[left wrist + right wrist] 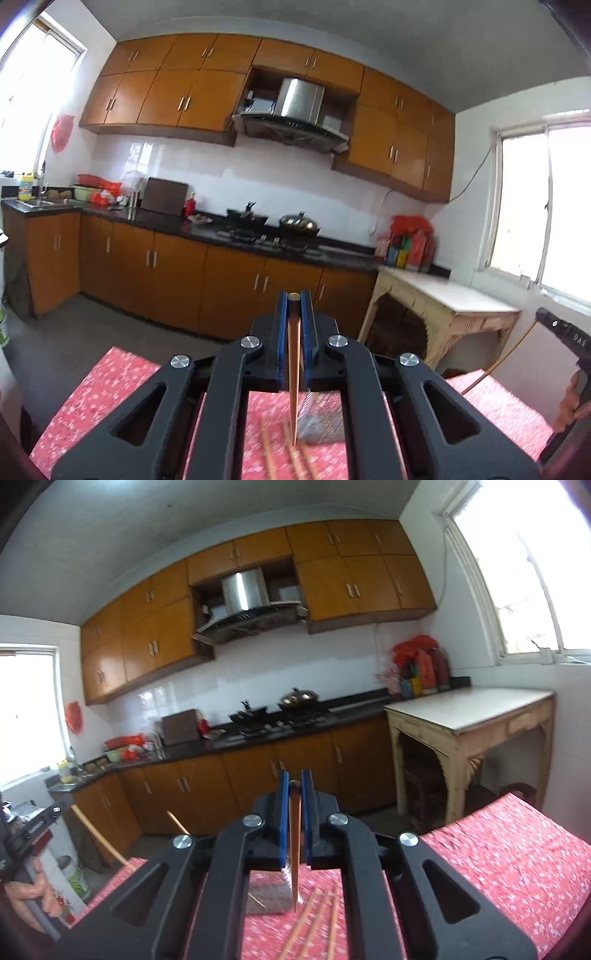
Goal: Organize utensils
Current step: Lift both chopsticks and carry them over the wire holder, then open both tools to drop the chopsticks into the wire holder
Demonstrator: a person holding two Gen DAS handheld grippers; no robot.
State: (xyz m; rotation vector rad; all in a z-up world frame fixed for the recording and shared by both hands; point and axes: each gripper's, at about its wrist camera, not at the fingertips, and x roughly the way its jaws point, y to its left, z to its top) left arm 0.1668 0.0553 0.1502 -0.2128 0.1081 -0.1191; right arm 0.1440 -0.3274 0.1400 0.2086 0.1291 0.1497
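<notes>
2 grippers each pinch 1 chopstick. The left gripper [294,299] has its blue pads pressed onto a brown chopstick [293,369] that points down toward the worktop [110,384]. The top end of the stick sits right between the pad tips, and its thin end hangs just above the cloth. The right gripper [294,777] holds another chopstick [294,856] the same way, squeezed between its blue pads, thin end down.

Below both grippers, more loose chopsticks [314,919] lie flat on the worktop, near the camera. They look blurry. A grey mesh holder [267,893] sits on the cloth just behind them, a bit to the left in the right wrist view. I cannot tell if the held sticks touch anything below.

A red cloth with small white flowers covers the worktop. Far off is a kitchen with orange-brown cabinets [173,92], a silver hood [295,110], and a black counter with a stove [266,236] and 2 pots. A pale wooden side table [469,716] stands on the right by a bright window [524,572]. A sink [40,203] is at the far left.
</notes>
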